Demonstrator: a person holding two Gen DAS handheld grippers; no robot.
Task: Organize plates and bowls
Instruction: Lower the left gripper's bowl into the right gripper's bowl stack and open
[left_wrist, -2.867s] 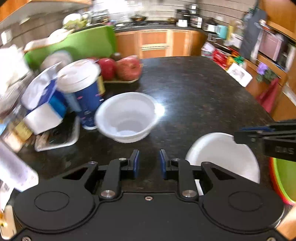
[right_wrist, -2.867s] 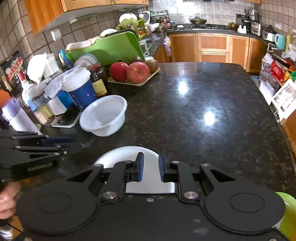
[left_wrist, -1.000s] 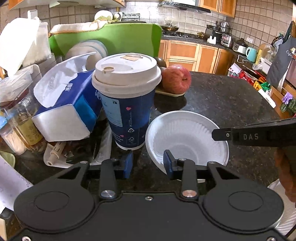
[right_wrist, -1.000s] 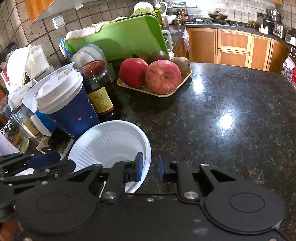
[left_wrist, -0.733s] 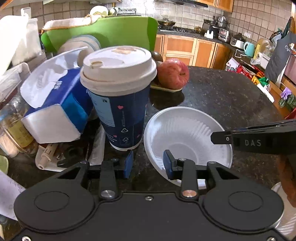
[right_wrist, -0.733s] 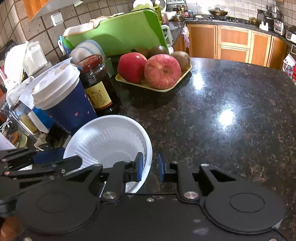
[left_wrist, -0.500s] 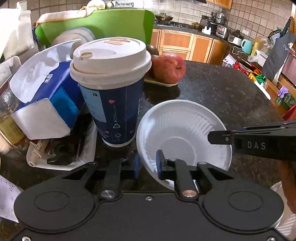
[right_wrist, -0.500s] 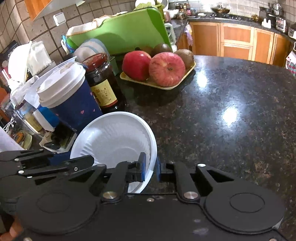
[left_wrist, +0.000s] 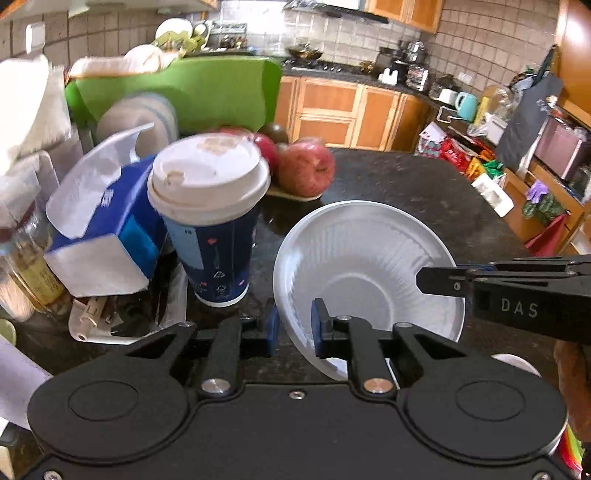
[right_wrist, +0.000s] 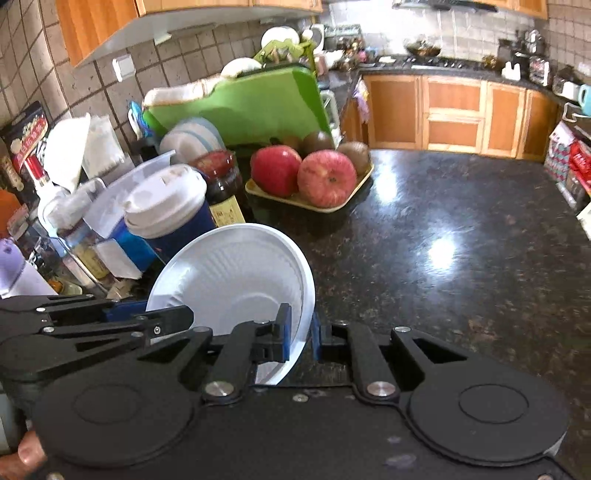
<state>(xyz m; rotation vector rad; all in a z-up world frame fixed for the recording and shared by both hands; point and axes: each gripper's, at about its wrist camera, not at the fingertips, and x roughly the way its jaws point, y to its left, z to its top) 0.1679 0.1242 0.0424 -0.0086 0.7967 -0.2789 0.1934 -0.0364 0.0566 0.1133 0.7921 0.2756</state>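
A white ribbed disposable bowl (left_wrist: 369, 266) hangs tilted above the black granite counter, held by both grippers. My left gripper (left_wrist: 294, 323) is shut on the bowl's left rim, pads pressed on either side of the thin wall. My right gripper (right_wrist: 300, 328) is shut on the opposite rim of the same bowl (right_wrist: 236, 273). Each gripper shows in the other's view: the right gripper (left_wrist: 421, 280) at the bowl's right edge, the left gripper (right_wrist: 184, 317) at its left edge. A sliver of a white plate (left_wrist: 513, 360) peeks out low on the right.
Close to the bowl's left stand a blue paper cup with a white lid (left_wrist: 207, 221), a blue tissue pack (left_wrist: 107, 229) and a dark jar (right_wrist: 221, 184). Behind are a tray of apples (right_wrist: 317, 184) and a green cutting board (right_wrist: 251, 107). Bare counter (right_wrist: 461, 266) spreads to the right.
Both grippers' jaws closed on opposite sides of the bowl's rim. The bowl then rose off the counter and tilted, and both hands moved up with it.
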